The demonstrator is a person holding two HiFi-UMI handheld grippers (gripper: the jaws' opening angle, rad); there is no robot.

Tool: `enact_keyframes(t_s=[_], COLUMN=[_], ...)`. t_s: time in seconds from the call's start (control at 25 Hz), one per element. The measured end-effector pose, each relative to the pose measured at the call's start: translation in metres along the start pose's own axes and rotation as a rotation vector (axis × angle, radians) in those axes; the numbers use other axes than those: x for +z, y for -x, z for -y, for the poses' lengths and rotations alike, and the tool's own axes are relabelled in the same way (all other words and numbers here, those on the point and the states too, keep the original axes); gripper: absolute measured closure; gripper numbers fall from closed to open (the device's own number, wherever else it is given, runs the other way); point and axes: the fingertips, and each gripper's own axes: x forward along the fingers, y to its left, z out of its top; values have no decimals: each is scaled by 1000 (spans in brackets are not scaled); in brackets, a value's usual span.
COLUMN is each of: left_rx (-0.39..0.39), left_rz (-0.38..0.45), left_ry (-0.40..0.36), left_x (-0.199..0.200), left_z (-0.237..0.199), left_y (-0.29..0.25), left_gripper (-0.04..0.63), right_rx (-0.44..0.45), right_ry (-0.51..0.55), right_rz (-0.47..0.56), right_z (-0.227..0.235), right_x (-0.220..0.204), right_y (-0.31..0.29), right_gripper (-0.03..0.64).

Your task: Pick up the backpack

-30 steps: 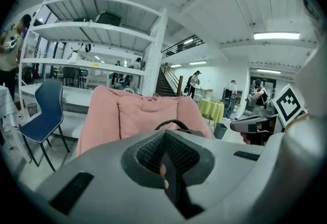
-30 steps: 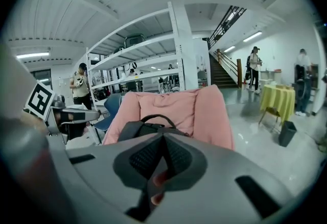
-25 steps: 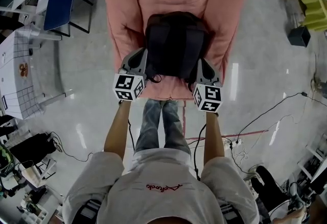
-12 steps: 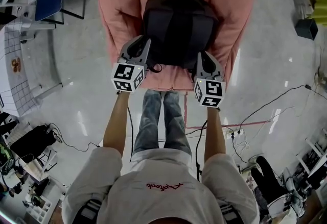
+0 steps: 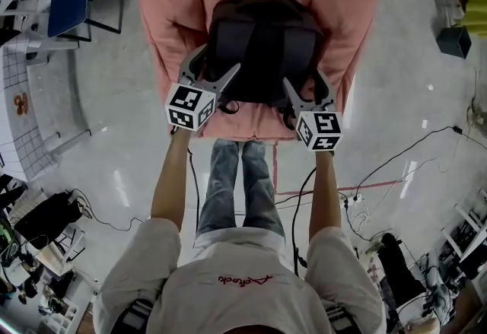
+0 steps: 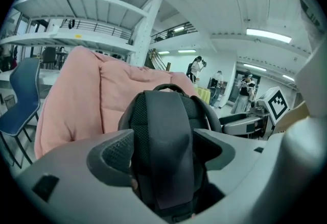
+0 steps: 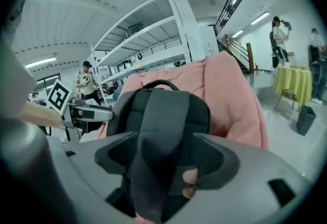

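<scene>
Both pairs of jaws, drawn together at the lower edge of the backpack in the earlier head views, have just been opening and now stand spread wide. The backpack itself rests in much the same place on the pink armchair.

Only the head view shows the two grippers side by side, the left gripper at the pack's lower left corner and the right gripper at its lower right, above the person's jeans. It does not show what lies in each gap. In the left gripper view, the left gripper has one dark shoulder strap running up between its widely parted jaws. In the right gripper view, the right gripper likewise straddles the other shoulder strap. Neither pair is clamped on its strap, though whether an edge brushes a pad I cannot tell.

The backpack stands upright on the seat against the chair back. Its strap side faces the person and its top handle is uppermost, so its long axis runs up along the chair back.
</scene>
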Motion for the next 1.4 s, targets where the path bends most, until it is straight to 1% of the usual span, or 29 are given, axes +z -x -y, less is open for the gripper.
enact_keyframes(t_s=[0.16, 0.4, 0.52, 0.64, 0.72, 0.76, 0.84, 0.92, 1.08, 1.12, 1.16, 1.2, 1.32, 1.36, 1.4], left_rx=[-31, -18, -17, -31, -51, -63, -91, -125, -216, -238, -254, -265, -313, -327, -335], left_rz=[-35, -42, -40, -42, -48, -51, -53, -50, -47, -48, -45, -35, 9, 11, 0], left_ry=[-46, -61, -74, -90, -104, -108, -103, -84, -58, -56, -51, -40, 36, 36, 13], left_x=[-1, -1, 1, 0, 0, 1, 1, 2, 3, 3, 3, 5, 14, 16, 15], left_z=[6, 3, 1, 3, 7, 9, 14, 18, 33, 39, 44, 46, 52, 55, 59], left_y=[-16, -32, -31, -27, -24, -23, -20, -16, -14, -14, -15, -17, -20, -21, -25], left_gripper=[229, 229, 229, 232, 241, 248, 252, 252, 254, 281, 331, 333, 355, 361, 368], right_rx=[28, 58, 78, 107, 134, 152, 193, 248, 392, 424, 447, 464, 503, 520, 533], right_ry=[2, 17, 49, 83, 87, 85, 73, 46, -21, -27, -25, -21, -37, -41, -38], right_rz=[3, -21, -35, -50, -56, -58, -61, -58, -61, -71, -84, -99, -136, -152, -166], right_z=[5, 9, 4, -3, -6, -9, -16, -26, -46, -51, -55, -58, -67, -69, -72], right_x=[3, 2, 2, 0, 1, 1, 2, 4, 12, 13, 12, 12, 5, 1, -2], right_y=[-13, -32, -37, -37, -33, -30, -26, -23, -21, -22, -23, -27, -35, -37, -38], right_gripper=[272, 272, 273, 275, 296, 321, 335, 339, 345, 345, 345, 346, 359, 372, 380])
